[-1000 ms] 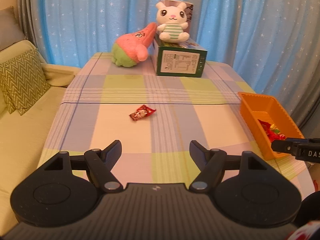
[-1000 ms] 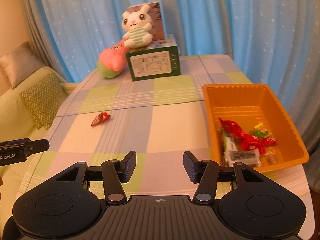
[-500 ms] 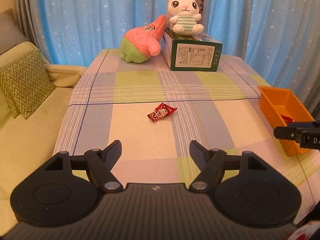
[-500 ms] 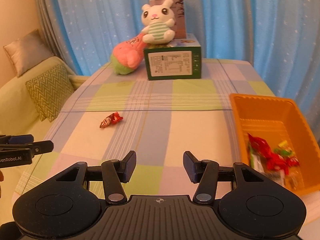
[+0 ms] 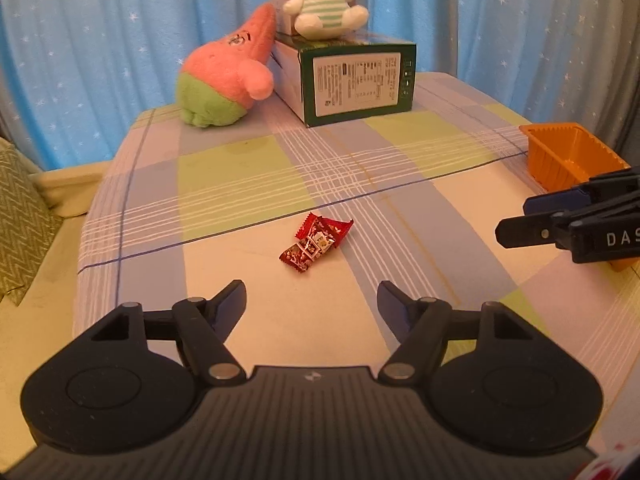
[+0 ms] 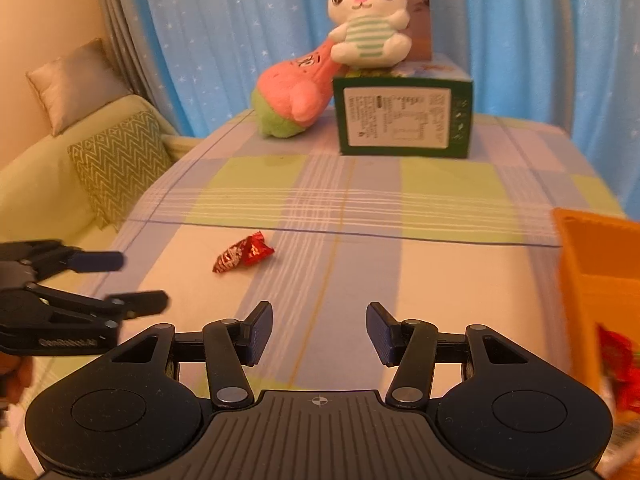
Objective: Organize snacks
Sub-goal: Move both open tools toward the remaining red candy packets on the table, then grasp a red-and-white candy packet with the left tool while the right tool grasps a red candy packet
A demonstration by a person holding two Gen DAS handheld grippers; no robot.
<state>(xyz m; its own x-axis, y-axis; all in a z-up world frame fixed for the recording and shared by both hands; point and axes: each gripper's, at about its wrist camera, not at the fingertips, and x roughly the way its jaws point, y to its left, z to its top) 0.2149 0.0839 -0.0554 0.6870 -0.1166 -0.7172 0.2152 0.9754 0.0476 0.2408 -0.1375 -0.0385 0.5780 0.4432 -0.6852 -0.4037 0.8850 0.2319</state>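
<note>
A table under a plaid cloth [image 5: 248, 168] carries a red snack packet [image 5: 316, 243] mid-surface. Beyond the packet stand a green box [image 5: 356, 80] and pink plush [image 5: 224, 76]; an orange bin [image 5: 568, 156] lies right of it.

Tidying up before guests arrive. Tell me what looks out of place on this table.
One red snack packet lies loose on the checked tablecloth, apart from the orange bin at the table's right edge that holds other wrappers. Nothing looks spilled or damaged.

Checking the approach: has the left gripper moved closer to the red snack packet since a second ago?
Yes. In the left wrist view the red snack packet now lies just ahead of the open left gripper, nearer than before; its jaws have just been closing, nothing between them.
</note>
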